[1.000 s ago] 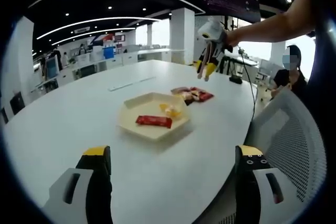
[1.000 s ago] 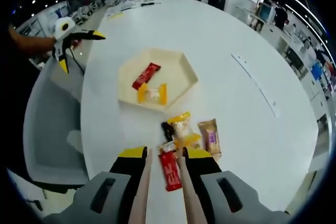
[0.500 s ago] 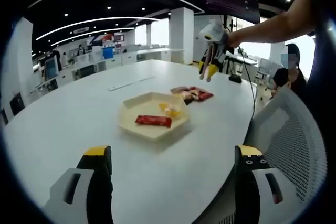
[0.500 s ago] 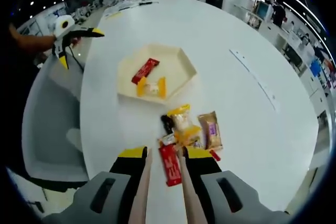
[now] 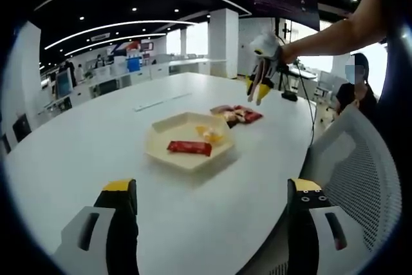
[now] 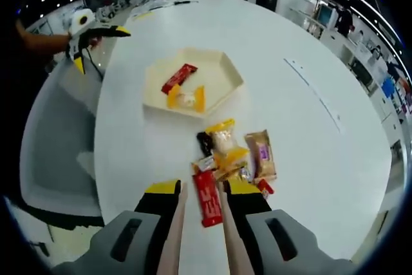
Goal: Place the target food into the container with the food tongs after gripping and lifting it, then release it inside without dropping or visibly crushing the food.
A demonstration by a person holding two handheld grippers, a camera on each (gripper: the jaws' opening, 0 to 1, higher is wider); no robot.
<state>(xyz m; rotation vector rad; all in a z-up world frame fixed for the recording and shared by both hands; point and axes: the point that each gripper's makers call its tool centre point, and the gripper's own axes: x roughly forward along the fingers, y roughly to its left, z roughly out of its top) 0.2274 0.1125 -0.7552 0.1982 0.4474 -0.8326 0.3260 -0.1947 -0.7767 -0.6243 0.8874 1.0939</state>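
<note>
Holding: my right gripper (image 6: 201,188) carries the food tongs (image 6: 172,236), whose two pale arms run up between its yellow-tipped jaws. The tong tips sit either side of a red snack bar (image 6: 207,203), but I cannot tell whether they are pinching it or just framing it over the worktop (image 6: 309,49).
Left gripper: my left gripper (image 5: 212,191) has its jaws spread wide with nothing between them, well back from the tray.
Step in hand: I judge this to be the grip and lift of the red bar, with the carry to the tray not yet done.
Doing it well: I would squeeze only enough to keep the wrapper from sliding, hold the tongs level, and travel slowly. A hard squeeze could crease or crush the bar. I would let go only once it is low inside the tray wall.
Snack pile: just beyond the red bar, on the near side of the tray, lie a yellow packet (image 6: 224,143), a brown packet (image 6: 261,156) and a small dark one (image 6: 205,143), touching or overlapping.
Container: the cream hexagonal tray (image 6: 222,69) sits further out on the worktop, apart from the pile.
Contents: a red wrapped bar (image 6: 179,78) lies near its far-left side; a yellow-ended clear packet (image 6: 185,98) lies against its near wall. The rest of the tray floor is bare.
</note>
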